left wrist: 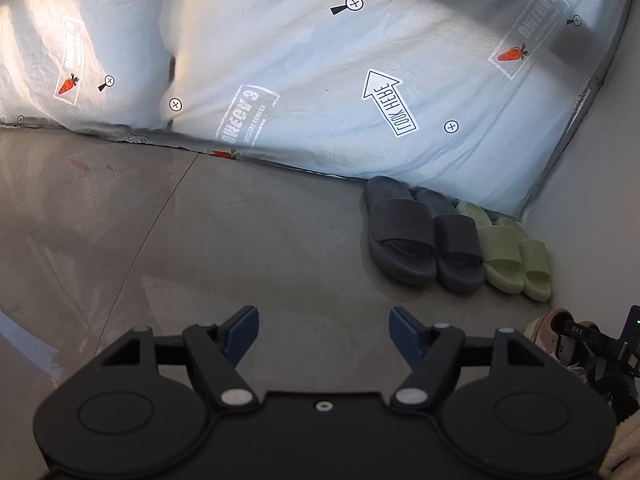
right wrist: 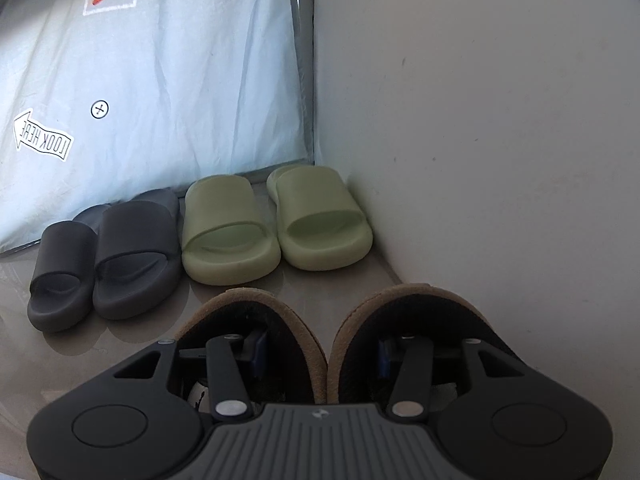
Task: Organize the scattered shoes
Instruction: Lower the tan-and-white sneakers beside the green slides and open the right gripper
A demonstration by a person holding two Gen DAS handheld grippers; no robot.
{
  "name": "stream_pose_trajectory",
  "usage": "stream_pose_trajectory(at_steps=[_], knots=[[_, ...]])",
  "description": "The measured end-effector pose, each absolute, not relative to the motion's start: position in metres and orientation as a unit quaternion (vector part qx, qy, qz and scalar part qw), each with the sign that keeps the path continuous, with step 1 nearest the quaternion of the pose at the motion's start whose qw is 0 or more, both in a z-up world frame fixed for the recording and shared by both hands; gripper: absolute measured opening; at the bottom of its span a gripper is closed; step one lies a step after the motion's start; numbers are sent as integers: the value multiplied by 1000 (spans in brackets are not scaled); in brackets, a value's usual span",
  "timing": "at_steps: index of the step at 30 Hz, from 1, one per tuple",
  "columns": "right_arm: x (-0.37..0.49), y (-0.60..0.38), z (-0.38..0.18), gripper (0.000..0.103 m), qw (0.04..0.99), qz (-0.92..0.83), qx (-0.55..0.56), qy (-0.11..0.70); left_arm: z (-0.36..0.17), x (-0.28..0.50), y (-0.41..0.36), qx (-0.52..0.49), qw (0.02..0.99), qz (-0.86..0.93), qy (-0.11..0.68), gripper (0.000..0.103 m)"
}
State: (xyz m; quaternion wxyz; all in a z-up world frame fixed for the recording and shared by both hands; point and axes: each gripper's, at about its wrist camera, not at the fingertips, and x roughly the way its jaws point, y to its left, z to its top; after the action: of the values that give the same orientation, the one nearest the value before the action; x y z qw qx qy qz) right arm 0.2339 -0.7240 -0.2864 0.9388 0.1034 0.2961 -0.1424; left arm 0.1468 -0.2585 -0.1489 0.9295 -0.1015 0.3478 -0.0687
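A pair of dark grey slides [left wrist: 400,236] [right wrist: 136,256] and a pair of light green slides [left wrist: 516,258] [right wrist: 228,228] stand side by side on the floor, toes against the bedding. In the right wrist view a pair of shoes with tan suede collars [right wrist: 420,304] sits just in front of the green slides. My right gripper [right wrist: 320,350] has one finger inside each shoe, and the two inner collars lie between its wide-apart jaws. My left gripper [left wrist: 324,326] hangs open over bare floor, left of the slides. The tan shoe [left wrist: 548,324] shows at the left wrist view's right edge.
A pale blue quilt [left wrist: 304,60] with carrot and arrow prints lies along the floor behind the slides. A white wall [right wrist: 500,120] closes the corner right of the green slides. Glossy grey floor [left wrist: 200,240] stretches to the left.
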Motion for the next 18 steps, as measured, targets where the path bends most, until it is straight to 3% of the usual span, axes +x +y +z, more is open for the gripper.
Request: stream_pose_trajectory(at_steps=[7,13,18], knots=[[305,-738,-291,51,924,-76,92,363,-156,175,-272,-97,924,-59,366,73],[342,-759,-284,60,881,-22,122,456,-161,179,-282,-91,920,-74,375,73],[348,-767,-271,64,860,-20,147,489,-161,176,-279,-97,921,-73,371,73]])
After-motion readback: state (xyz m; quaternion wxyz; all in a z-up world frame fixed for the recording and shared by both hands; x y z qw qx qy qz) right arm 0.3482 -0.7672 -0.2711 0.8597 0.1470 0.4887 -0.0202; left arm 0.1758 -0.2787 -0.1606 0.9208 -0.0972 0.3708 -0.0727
